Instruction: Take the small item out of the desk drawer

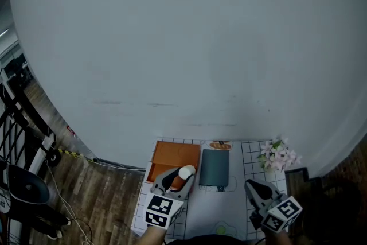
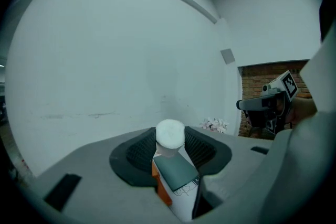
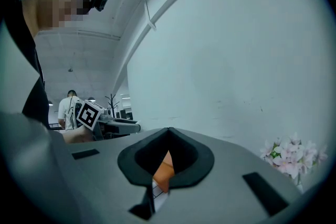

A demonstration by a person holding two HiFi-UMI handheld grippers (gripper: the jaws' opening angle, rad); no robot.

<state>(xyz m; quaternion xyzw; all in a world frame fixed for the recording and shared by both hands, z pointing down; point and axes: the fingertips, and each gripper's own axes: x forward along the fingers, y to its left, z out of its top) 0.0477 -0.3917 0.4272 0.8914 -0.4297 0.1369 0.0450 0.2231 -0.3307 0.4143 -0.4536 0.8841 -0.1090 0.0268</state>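
A small bottle (image 1: 182, 176) with a white round cap and an orange-and-white body sits between the jaws of my left gripper (image 1: 180, 178), lifted above the desk's left side. In the left gripper view the bottle (image 2: 171, 165) stands upright in the left gripper (image 2: 173, 157), which is shut on it. Behind it lies an orange drawer box (image 1: 175, 156). My right gripper (image 1: 256, 189) hovers at the desk's right side. Seen from the right gripper view, the jaws of the right gripper (image 3: 166, 168) are together with nothing held.
A gridded white mat (image 1: 245, 153) covers the desk. A dark grey block (image 1: 215, 168) lies on it in the middle, and pink flowers (image 1: 278, 155) stand at the back right. A pale wall rises behind. Wood floor and dark frames (image 1: 23, 123) are to the left.
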